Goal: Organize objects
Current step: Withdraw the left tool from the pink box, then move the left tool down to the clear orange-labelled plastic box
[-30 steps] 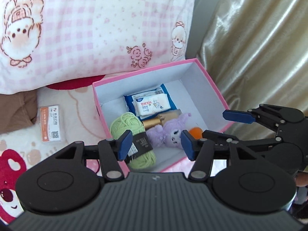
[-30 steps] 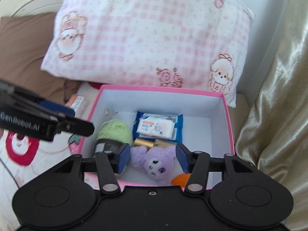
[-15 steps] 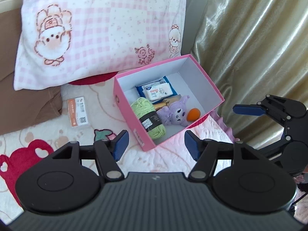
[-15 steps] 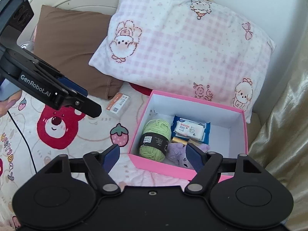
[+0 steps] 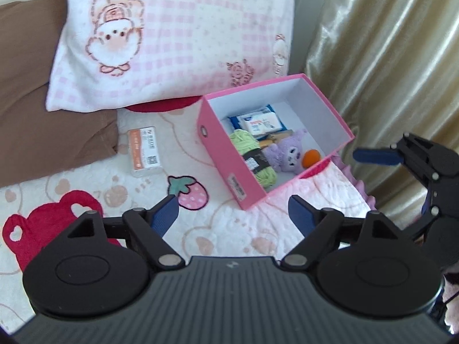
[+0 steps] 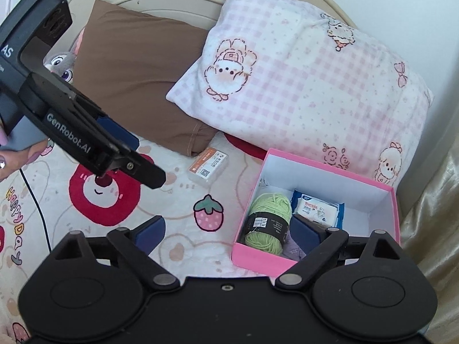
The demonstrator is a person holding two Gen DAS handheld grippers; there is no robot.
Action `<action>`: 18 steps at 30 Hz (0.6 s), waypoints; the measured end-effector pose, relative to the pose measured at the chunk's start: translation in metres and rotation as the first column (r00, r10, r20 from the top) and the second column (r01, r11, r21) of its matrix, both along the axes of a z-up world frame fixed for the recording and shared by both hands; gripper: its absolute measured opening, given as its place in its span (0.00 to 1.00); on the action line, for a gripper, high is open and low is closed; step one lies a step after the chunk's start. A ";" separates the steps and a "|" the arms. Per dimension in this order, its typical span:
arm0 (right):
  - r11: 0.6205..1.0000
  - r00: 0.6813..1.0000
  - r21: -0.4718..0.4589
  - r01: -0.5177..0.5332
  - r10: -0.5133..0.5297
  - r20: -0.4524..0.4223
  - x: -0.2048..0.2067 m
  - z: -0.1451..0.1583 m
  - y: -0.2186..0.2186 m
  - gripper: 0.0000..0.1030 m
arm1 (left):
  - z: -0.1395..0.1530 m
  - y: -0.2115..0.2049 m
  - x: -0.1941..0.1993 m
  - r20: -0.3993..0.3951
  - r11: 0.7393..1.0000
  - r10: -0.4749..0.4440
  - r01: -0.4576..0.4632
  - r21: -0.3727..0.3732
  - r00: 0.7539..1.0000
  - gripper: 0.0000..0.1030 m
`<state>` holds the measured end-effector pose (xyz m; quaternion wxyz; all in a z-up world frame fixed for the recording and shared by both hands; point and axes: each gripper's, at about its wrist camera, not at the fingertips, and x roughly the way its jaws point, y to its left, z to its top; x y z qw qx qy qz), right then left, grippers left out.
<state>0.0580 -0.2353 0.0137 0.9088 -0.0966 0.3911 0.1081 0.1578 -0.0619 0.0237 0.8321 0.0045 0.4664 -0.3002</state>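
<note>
Both grippers are pulling back from the pink box [image 5: 229, 169], which a second ago was filling the view under their fingers and is now sitting well ahead of them on the bed's cartoon blanket [image 5: 86, 189]. The jaws of the left gripper [image 5: 233, 215] are spreading apart with nothing between them, only blanket showing in the gap. The right gripper [image 6: 226, 229] is doing the same, its jaws opening wide and empty; the box corner seen between them is lying behind, not being held.

The box is looking filled: the green yarn ball [image 6: 268, 220], a blue wipes pack [image 6: 315, 209], the purple plush [image 5: 288, 153] and an orange ball [image 5: 311, 157] are all resting inside. I am reading the retreat as that round of packing being finished. One small orange-labelled card box [image 5: 145, 152] is lying loose on the blanket, near the brown pillow [image 5: 43, 120] and the pink checked pillow [image 5: 178, 37], so it may be the next thing to go in.

In the right wrist view the plush is mostly hiding behind the right finger and the orange ball is not showing at all. The card box print is too small to read, and the left wrist view is blurring slightly
</note>
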 end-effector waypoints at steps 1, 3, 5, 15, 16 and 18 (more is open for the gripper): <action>1.000 1.000 -0.008 0.001 -0.001 -0.011 0.003 -0.007 0.004 0.93 | -0.003 0.001 0.002 0.009 1.000 0.004 -0.004 0.005 1.000 0.84; 1.000 1.000 -0.008 0.010 -0.010 -0.016 0.007 -0.018 0.008 0.93 | -0.011 0.004 0.004 0.041 1.000 0.023 -0.023 0.021 0.999 0.87; 1.000 1.000 0.026 0.001 -0.001 -0.004 0.010 -0.027 0.012 0.93 | -0.018 0.010 0.007 0.065 0.999 0.037 -0.039 0.024 0.997 0.89; 0.993 0.989 0.107 -0.046 0.030 0.146 0.045 -0.080 0.053 0.93 | -0.069 0.027 0.042 0.098 0.998 0.067 -0.069 0.011 0.993 0.89; 0.994 0.989 0.102 -0.046 0.030 0.148 0.051 -0.087 0.057 0.93 | -0.077 0.027 0.049 0.097 0.997 0.070 -0.071 0.010 0.993 0.89; 0.991 0.991 0.130 -0.040 0.022 0.133 0.064 -0.099 0.063 0.93 | -0.090 0.029 0.061 0.096 0.998 0.069 -0.068 -0.011 0.993 0.88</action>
